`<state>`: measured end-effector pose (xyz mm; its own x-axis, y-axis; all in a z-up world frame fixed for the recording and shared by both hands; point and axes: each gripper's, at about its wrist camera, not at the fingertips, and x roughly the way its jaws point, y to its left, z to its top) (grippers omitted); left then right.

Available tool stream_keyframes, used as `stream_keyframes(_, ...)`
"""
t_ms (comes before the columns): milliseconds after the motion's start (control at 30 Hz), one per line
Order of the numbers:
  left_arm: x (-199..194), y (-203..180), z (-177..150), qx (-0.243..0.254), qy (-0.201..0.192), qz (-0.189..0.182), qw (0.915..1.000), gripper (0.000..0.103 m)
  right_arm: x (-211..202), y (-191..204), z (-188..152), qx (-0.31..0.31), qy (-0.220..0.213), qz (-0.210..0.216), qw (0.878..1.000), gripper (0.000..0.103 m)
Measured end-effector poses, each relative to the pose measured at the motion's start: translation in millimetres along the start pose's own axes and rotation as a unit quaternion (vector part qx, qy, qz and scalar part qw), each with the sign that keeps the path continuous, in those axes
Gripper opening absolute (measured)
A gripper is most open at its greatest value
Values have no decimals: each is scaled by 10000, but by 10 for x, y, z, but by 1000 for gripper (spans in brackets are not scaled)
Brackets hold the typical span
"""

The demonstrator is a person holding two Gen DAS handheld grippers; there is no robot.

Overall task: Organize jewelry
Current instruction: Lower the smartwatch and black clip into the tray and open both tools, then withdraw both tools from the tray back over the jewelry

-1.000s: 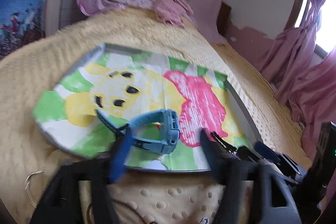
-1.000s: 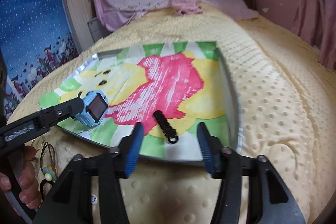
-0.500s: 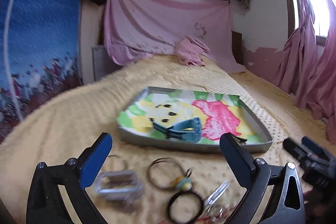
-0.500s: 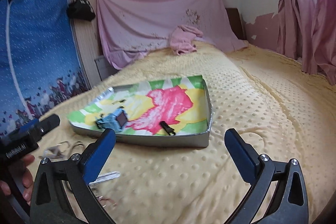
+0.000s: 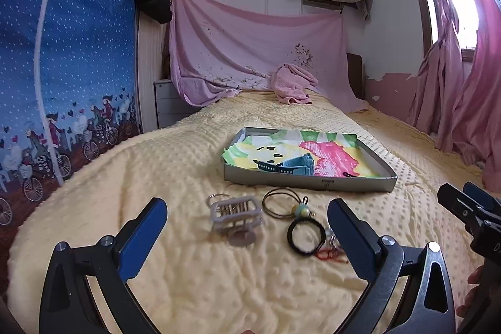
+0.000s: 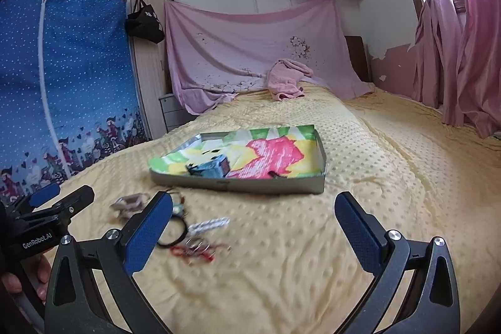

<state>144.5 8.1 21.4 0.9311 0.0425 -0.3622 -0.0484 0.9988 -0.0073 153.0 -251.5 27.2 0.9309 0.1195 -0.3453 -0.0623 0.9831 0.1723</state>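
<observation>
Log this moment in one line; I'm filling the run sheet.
left tool: open, empty | right tool: open, empty | blue plastic watch: in grey metal tray

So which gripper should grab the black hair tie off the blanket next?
Probably left: the left gripper stands open with the black hair tie almost between its fingers. The right gripper is also open, but the tie lies beside its left finger.

A: What lies in the tray (image 5: 308,183)?

B: A blue watch (image 5: 289,165) on its cartoon lining, and a small black piece (image 5: 350,174) near the front wall.

A: And on the yellow blanket (image 5: 175,165)?

B: A pale hair claw (image 5: 235,213), a thin ring with beads (image 5: 281,204), a black hair tie (image 5: 306,237), and red thread (image 5: 330,255).

A: The left gripper (image 5: 245,235)?

B: Jaws spread wide, nothing between them but those bits on the bed beyond.
</observation>
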Motion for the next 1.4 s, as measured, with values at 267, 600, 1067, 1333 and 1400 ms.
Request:
stream_keyframes(267,-141,45,-199,30,145,-15,9999,103,-268,91,-185,-3,196,-18,9998,102)
stream_keyframes(600,-231,72,-340,38,253,47,9997,103,-395,153,-247,-111,249,-39,9996,102)
stream_keyframes(1067,-270,124,-339,25,227,56,9997,103,-409,221,-301,-171,249,-202,9993,102)
stream_keyframes(1333,-253,176,-332,-44,240,53,9997,103,-370,238,-299,-187,285,-194,9992,102)
stream_keyframes(1400,-252,180,-330,-28,220,65,9997,103,-355,243,-295,-194,284,-197,9992,102)
